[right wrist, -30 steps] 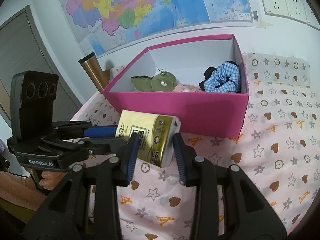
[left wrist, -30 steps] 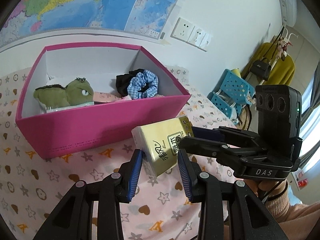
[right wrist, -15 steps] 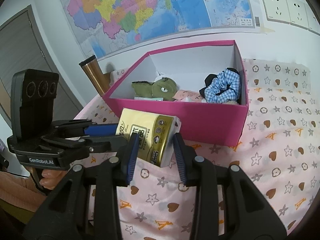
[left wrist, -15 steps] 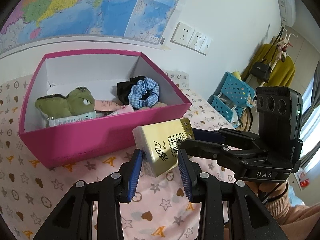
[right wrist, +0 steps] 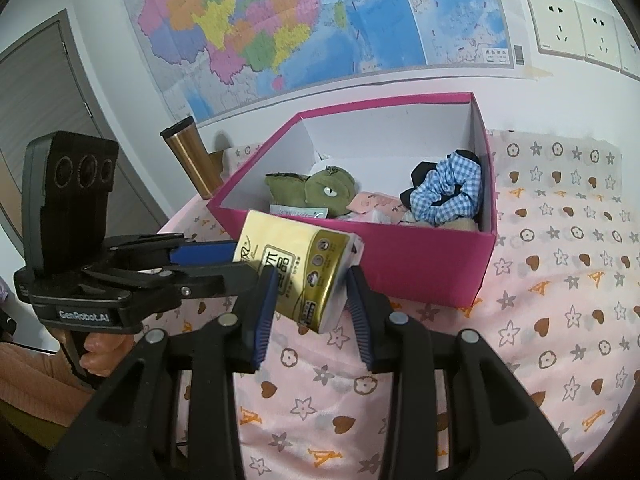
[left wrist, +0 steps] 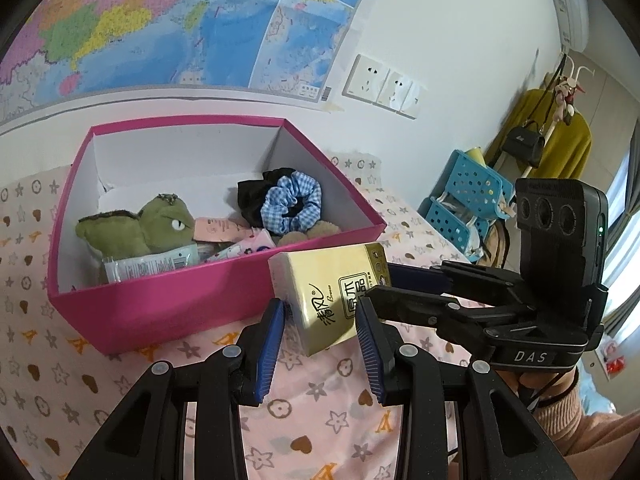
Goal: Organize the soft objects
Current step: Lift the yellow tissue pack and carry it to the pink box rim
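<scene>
Both of your tongs have barely shifted; the pink box (left wrist: 168, 304) now sits slightly lower in each wrist view.

Your left tongs (left wrist: 320, 344) and right tongs (right wrist: 312, 304) each clench one end of the yellow tissue pack (left wrist: 332, 292), held just in front of the box's near wall and above the patterned surface (left wrist: 60, 380). Its long axis runs along that wall. Inside the box, open floor remains behind the green plush (left wrist: 140, 228) and the blue checked scrunchie (left wrist: 292, 204).
</scene>
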`<action>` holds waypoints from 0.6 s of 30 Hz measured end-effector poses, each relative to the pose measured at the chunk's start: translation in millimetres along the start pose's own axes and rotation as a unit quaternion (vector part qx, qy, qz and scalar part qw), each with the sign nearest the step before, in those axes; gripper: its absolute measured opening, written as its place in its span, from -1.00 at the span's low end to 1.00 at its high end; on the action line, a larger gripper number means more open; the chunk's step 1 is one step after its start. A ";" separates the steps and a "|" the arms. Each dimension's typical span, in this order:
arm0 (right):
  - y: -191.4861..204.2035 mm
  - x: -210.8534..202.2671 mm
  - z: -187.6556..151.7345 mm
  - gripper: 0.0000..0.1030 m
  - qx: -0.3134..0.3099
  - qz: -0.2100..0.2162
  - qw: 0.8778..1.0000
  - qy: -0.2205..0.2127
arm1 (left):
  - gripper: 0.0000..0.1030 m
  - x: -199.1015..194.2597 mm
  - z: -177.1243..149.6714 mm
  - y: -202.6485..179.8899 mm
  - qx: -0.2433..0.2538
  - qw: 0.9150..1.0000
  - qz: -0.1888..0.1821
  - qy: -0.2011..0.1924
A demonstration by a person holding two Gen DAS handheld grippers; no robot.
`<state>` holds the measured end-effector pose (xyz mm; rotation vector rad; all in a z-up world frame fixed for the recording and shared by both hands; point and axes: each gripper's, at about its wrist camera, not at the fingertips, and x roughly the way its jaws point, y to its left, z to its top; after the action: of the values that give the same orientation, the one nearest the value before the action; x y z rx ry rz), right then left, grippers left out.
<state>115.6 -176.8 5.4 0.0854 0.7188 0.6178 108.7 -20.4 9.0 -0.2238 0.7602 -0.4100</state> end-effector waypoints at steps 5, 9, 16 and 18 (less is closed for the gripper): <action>-0.2 0.0 2.5 -0.25 -0.003 0.000 1.000 -0.003 | -0.30 0.6 2.6 -0.3 0.002 1.000 0.003 -0.002; 0.0 -0.7 3.2 -0.25 -0.004 0.000 1.000 -0.005 | -0.30 1.4 4.8 -0.3 0.001 1.000 0.005 -0.002; -0.5 -1.5 5.8 -0.25 -0.007 -0.002 1.000 -0.008 | -0.30 1.3 7.5 -1.7 0.002 1.000 0.006 -0.005; -0.8 -2.3 7.0 -0.25 -0.007 -0.001 1.000 -0.009 | -0.30 1.3 8.3 -2.2 0.002 1.000 0.007 -0.005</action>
<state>119.1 -177.8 11.8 0.0765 0.6966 0.6186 114.8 -22.6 14.8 -0.2168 0.7510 -0.3978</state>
